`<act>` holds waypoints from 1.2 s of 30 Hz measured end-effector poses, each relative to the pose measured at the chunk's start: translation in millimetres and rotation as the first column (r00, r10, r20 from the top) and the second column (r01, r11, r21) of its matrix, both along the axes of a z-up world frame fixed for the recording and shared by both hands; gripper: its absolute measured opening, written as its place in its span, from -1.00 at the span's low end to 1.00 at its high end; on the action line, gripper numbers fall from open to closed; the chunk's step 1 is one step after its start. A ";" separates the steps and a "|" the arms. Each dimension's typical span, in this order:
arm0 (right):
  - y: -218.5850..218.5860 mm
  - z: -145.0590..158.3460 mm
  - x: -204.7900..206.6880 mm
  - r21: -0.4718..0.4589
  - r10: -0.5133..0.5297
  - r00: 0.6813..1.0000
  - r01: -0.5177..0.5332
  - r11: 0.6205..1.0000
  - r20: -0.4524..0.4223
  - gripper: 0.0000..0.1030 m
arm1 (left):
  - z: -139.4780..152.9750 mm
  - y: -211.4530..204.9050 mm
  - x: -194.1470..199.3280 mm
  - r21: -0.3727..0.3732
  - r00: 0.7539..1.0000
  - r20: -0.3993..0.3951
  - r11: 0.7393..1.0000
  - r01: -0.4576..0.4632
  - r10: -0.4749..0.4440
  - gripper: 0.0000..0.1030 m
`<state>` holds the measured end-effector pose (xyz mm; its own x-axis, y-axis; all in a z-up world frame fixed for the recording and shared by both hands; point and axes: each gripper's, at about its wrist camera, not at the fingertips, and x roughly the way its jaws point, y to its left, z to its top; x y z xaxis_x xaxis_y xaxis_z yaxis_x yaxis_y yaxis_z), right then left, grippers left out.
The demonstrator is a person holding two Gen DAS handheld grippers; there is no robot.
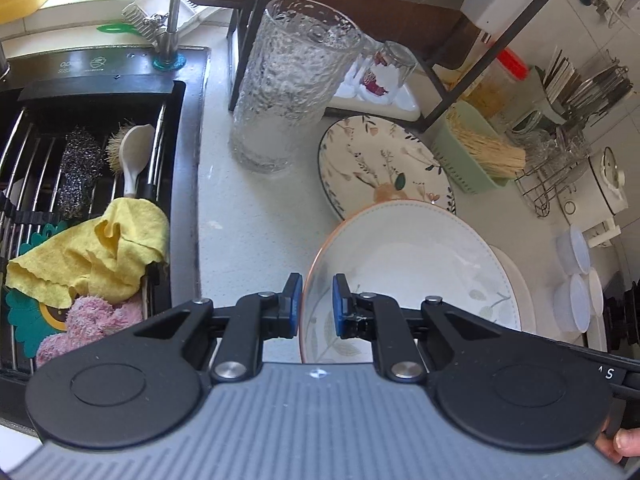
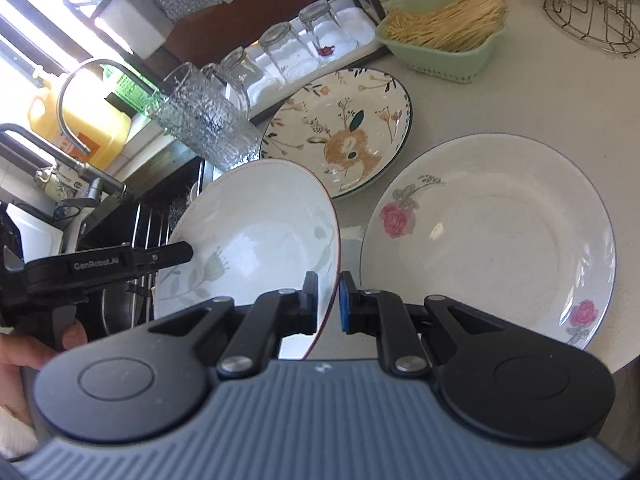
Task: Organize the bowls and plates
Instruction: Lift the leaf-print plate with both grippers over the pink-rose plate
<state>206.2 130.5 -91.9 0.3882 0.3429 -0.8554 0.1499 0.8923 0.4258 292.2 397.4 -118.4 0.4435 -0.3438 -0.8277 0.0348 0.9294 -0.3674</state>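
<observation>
While we hold the leaf-patterned plate (image 2: pixel 256 232) between us, both sets of tongs are clenched on its rim: the left tongs (image 1: pixel 316 304) pinch one edge, the right tongs (image 2: pixel 328 304) the opposite edge. In the right wrist view the plate sits tilted and appears raised off the surface (image 1: pixel 248 232), with its pink-edged rim running between the blue pads (image 2: pixel 345 308).

Judging by how things lie, we are early in the job. Nothing is stacked yet. The deer plate (image 2: pixel 340 136) lies flat near the tall textured glass (image 1: pixel 288 80) and the tray of upturned tumblers (image 2: pixel 276 52). The rose plate (image 2: pixel 492 240) lies flat just beside the one we carry, close to the surface's near edge. In the left wrist view the carried plate overlaps the rose plate's rim, so we seem to be over or next to it, though we cannot tell whether they touch.

What remains, as we judge it, is to set this plate onto one of the other two, then gather the third so all three form one pile. We see no bowls in either view; a few small lidded containers (image 1: pixel 576 280) sit at the far right, and we cannot say whether they belong to the task. The sink (image 1: pixel 92 128) with its yellow cloth (image 1: pixel 92 256) is apart from the plates.
</observation>
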 end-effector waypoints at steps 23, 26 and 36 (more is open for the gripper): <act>-129.3 -3.4 10.6 -0.112 0.029 0.998 -0.022 0.994 0.064 -0.73 | 4.4 -135.0 10.6 -0.086 0.999 -0.026 0.996 -0.030 0.028 -0.68; -137.1 -15.9 11.0 -0.124 0.061 0.998 -0.057 0.991 0.031 -0.73 | -7.0 -144.3 7.2 -0.091 0.996 -0.064 0.994 -0.060 0.055 -0.68; -144.4 -43.7 14.8 -0.106 0.125 0.991 -0.129 0.986 -0.042 -0.73 | -30.3 -150.8 7.6 -0.040 0.990 -0.120 0.996 -0.080 0.074 -0.68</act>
<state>221.0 -13.9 -135.6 0.3160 0.2925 -0.9025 0.0458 0.9455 0.3224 299.9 246.5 -148.7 0.3703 -0.3504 -0.8603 -0.0822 0.9101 -0.4061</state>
